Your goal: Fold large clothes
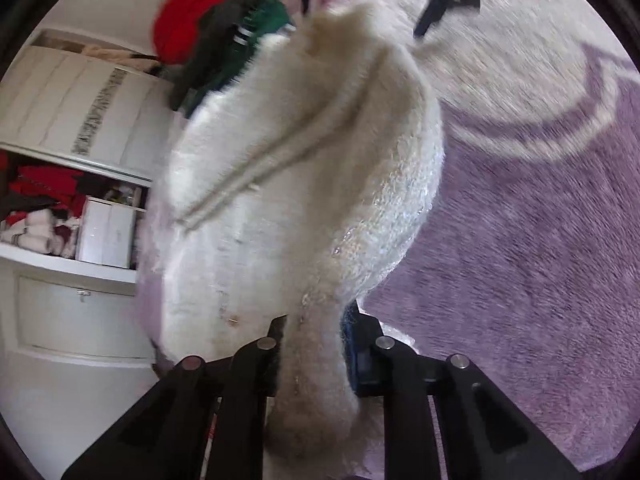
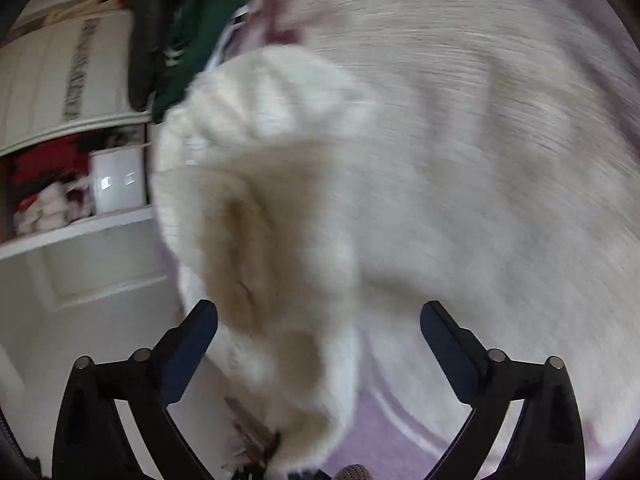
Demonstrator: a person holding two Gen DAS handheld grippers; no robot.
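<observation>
Here, from the largest thing down:

Rug: a purple carpet (image 1: 540,240) with pale cream curved bands covers the floor at the right of the left wrist view; the right wrist view shows it only as a motion-blurred pale sweep.

Cupboard: a white unit (image 1: 76,104) stands at the left, its upper door shut and bearing a vertical patterned strip, with a drawer front (image 1: 76,312) and small handle below.

Open shelf: between door and drawer, it holds jumbled red, dark and white fabrics (image 1: 40,208) and a white box (image 1: 106,232) standing at their right.

Clothes pile: red (image 1: 200,8), dark grey and green garments (image 1: 260,40) are heaped beyond the cupboard.

White fuzzy garment: the knit piece (image 1: 304,168) hangs lifted above the rug, bunched into folds and narrowing toward the camera.

Left gripper: its jaws (image 1: 316,344) are pressed together on the narrow lower end of the white fuzzy garment.

Right gripper: its jaws (image 2: 320,320) stand wide apart; a fold of the garment (image 2: 272,240) hangs between them, touching neither pad.
</observation>
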